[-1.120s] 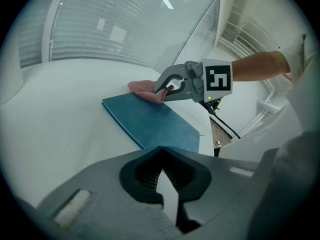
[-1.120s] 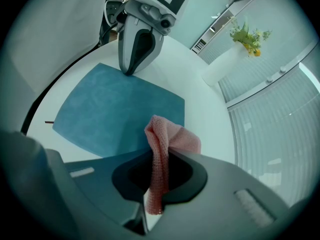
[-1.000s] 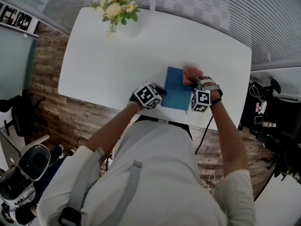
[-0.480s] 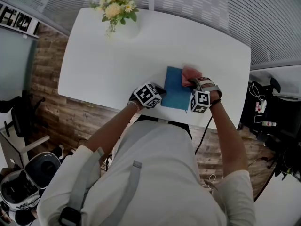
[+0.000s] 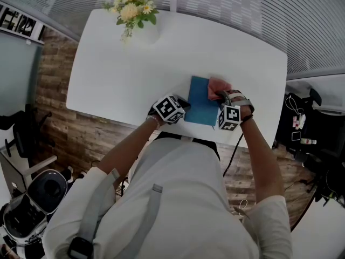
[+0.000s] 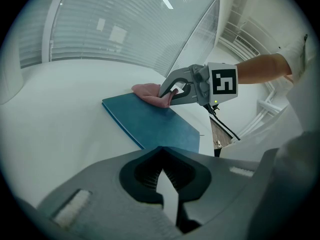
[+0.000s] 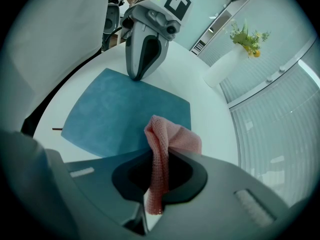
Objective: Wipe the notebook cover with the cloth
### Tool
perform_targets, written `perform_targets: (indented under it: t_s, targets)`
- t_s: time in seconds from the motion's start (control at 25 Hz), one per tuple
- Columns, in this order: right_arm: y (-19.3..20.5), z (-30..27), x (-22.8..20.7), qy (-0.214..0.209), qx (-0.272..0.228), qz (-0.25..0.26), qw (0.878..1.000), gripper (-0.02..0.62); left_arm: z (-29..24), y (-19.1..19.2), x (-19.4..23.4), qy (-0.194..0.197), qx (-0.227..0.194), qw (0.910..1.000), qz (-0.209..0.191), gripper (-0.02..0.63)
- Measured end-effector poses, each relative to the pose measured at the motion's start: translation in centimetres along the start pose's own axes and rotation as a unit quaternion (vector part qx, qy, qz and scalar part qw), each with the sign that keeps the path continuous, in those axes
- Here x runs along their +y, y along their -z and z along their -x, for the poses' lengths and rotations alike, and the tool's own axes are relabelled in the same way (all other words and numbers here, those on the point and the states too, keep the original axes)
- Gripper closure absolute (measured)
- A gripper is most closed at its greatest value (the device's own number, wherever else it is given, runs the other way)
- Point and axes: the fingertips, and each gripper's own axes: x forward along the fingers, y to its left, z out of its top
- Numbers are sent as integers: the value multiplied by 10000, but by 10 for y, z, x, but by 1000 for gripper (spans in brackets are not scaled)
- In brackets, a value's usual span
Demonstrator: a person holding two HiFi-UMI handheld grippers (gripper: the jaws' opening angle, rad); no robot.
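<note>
The blue notebook (image 5: 200, 104) lies flat on the white table (image 5: 124, 63), close to the edge nearest the person. The left tongs (image 5: 185, 102) are pressed together with nothing between them. In the right gripper view their tip (image 7: 136, 77) rests on the notebook's (image 7: 125, 116) left edge.

The right tongs (image 5: 221, 95) are pinching a pink knitted cloth (image 7: 164, 144). One strip of it runs down through the gap between the jaws, and the rest bunches up in front of them. In the head view the cloth (image 5: 217, 86) sits at the notebook's far right corner. The left gripper view shows the cloth (image 6: 146, 90) touching the notebook's cover (image 6: 150, 121) at that corner, with the right tongs (image 6: 169, 92) angled down onto it.

A white vase (image 5: 146, 34) with yellow and white flowers (image 5: 136, 7) stands at the far left of the table, well apart from the notebook.
</note>
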Motion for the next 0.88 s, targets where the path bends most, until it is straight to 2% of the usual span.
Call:
perform_targets:
  t_s: [0.88]
  targets:
    - [2,-1,11,63,-43,-19,10000,589,0,1,1,24,19,10000,25,607]
